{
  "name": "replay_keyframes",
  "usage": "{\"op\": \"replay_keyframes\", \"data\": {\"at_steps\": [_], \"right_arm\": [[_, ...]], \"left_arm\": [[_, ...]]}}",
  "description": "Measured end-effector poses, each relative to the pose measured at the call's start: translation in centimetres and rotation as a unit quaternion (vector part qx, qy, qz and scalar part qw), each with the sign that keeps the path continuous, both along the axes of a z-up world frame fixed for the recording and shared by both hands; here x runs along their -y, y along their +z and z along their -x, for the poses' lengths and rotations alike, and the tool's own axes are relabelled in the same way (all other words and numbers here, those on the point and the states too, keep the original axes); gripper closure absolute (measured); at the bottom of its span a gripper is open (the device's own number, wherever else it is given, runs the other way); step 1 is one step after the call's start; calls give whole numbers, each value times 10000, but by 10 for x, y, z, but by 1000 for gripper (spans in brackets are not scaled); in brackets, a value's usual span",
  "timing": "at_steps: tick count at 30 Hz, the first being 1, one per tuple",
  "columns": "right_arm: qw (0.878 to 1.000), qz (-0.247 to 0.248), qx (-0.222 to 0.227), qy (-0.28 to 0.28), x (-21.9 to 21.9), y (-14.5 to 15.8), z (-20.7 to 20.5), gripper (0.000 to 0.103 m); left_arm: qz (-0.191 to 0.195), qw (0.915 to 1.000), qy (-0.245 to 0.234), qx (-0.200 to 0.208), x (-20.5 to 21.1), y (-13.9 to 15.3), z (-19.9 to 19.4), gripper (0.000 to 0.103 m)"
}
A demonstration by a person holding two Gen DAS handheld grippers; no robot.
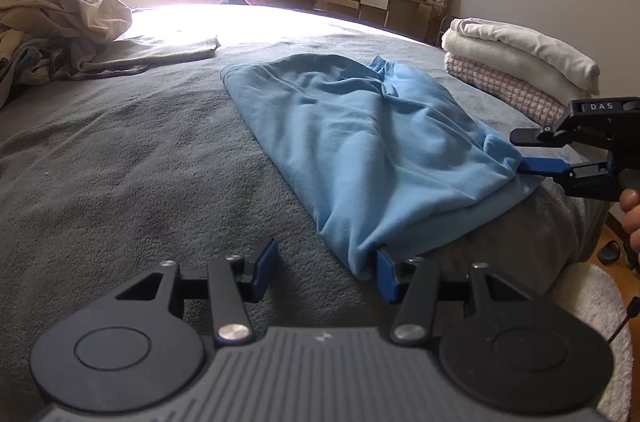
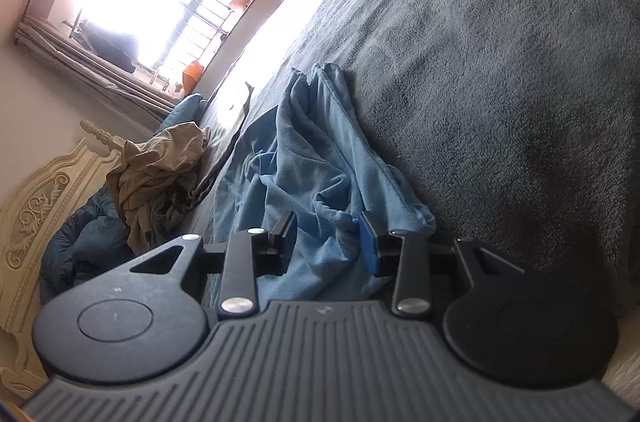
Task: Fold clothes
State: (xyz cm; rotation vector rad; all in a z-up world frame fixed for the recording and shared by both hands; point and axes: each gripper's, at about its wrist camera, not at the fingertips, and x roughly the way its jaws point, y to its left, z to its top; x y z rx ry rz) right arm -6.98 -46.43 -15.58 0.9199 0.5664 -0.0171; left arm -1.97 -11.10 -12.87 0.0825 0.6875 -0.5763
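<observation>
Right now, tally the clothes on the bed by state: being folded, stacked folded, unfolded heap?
Being folded: 1, the blue garment
Stacked folded: 3, the folded stack
Unfolded heap: cannot count, the tangled pile
Total countable: 4

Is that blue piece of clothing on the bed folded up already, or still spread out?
Partly folded: the blue garment lies doubled lengthwise, a lower layer showing beneath its near edge, still rumpled.

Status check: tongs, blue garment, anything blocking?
Left tongs open at blue garment's near corner. Right tongs open at its side edge. Folded stack beside, clear.
</observation>
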Motion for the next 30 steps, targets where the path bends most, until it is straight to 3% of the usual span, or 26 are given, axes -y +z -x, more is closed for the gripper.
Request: {"op": "replay_keyframes", "data": {"at_steps": [7, 9, 12, 19, 24, 27, 30], "right_arm": [[9990, 439, 24, 24, -5, 4, -10, 70], [9985, 544, 76, 27, -7, 5, -13, 92], [9967, 766, 241, -105, -5, 13, -7, 98], [9922, 1120, 386, -388, 5, 20, 14, 99], [9943, 905, 318, -473, 12, 7, 24, 99], [9936, 931, 427, -474, 11, 9, 28, 99], [9946, 862, 363, -455, 10, 4, 29, 99]], "left_arm": [[-21, 10000, -25, 34, -1, -2, 0, 50], [-41, 10000, -15, 58, 0, -2, 1, 50], [-118, 9999, -5, 115, 3, -1, 3, 49], [-354, 9989, 8, 309, 11, 1, 9, 49], [-452, 9983, 18, 365, 14, 3, 12, 51], [-535, 9974, -30, 474, 15, 5, 16, 55], [-607, 9964, -68, 583, 17, 5, 22, 67]]}}
